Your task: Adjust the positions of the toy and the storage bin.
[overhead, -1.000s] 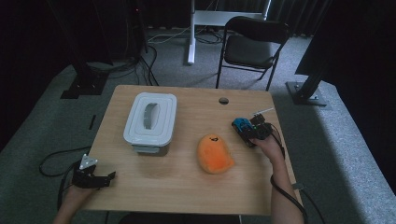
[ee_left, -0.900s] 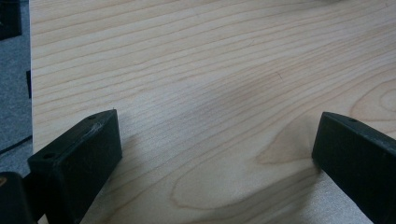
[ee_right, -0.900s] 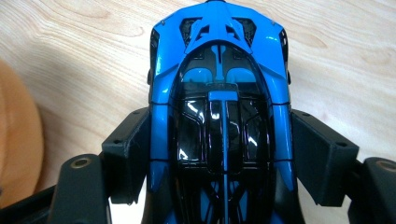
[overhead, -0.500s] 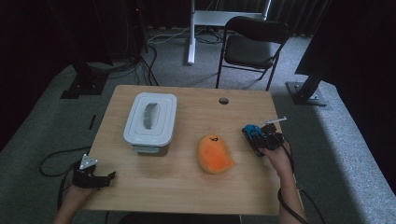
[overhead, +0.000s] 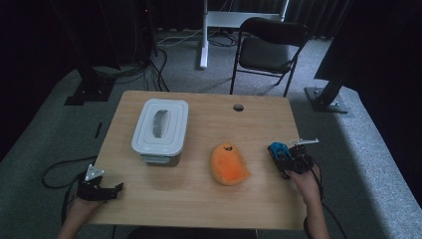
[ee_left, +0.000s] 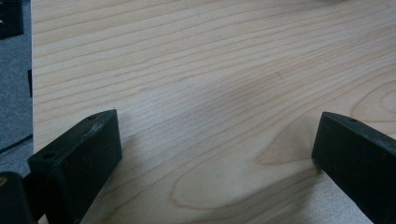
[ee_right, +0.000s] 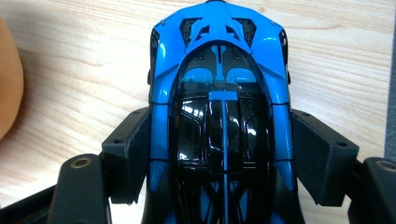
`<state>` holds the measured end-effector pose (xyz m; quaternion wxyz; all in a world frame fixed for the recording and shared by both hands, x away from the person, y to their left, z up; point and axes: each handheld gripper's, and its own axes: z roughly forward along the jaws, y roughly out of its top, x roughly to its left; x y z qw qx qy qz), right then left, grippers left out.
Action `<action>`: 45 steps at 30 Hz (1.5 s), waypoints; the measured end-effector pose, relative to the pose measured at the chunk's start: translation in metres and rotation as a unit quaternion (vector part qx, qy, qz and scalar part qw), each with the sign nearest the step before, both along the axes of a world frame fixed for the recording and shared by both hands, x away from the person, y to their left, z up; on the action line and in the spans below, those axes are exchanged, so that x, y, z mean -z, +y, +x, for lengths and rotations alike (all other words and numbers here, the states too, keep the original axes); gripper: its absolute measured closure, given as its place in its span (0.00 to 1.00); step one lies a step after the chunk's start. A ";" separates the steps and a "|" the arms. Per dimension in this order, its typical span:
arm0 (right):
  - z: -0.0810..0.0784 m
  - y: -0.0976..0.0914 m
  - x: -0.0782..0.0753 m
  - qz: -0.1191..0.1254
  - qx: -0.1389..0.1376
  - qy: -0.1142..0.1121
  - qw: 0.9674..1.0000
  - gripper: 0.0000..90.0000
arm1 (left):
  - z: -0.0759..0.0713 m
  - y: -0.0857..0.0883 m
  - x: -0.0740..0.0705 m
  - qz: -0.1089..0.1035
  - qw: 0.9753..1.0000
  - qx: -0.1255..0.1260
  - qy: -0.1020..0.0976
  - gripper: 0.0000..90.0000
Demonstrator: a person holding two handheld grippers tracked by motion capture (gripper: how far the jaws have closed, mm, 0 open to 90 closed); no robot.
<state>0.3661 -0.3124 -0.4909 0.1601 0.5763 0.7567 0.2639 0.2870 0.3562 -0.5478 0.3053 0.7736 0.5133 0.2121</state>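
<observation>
Fingers (ee_right: 128,156) of the right gripper (overhead: 287,160) clamp the blue toy car (ee_right: 219,107), which has shifted from mid-table out to the table (overhead: 209,194)'s right edge, beside the orange plush (overhead: 228,163). Looks like a carry in progress, car not set down yet. Left gripper (ee_left: 210,154) idle, jaws wide apart over bare wood at the near-left corner.

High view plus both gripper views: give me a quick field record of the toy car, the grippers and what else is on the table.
toy car: blue and black, clamped by its sides between the jaws of the right gripper, near the table's right edge
left gripper: open, nothing between the jaws, at the table's near left corner
plush toy: orange, lying left of the car, apart from it
container: white, lid on, back left
table: light wood
</observation>
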 end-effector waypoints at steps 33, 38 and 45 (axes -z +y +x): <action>-0.079 -0.010 0.013 -0.010 0.033 0.029 0.999 0.31 | 0.000 0.000 0.000 0.001 1.000 0.001 0.000 0.02; -0.088 -0.008 0.016 -0.014 0.034 0.033 0.999 0.31 | 0.000 0.000 0.000 0.001 1.000 0.001 0.000 0.02; -0.098 -0.011 0.021 -0.019 0.041 0.038 0.998 0.31 | 0.000 0.000 0.000 0.001 1.000 0.001 0.000 0.02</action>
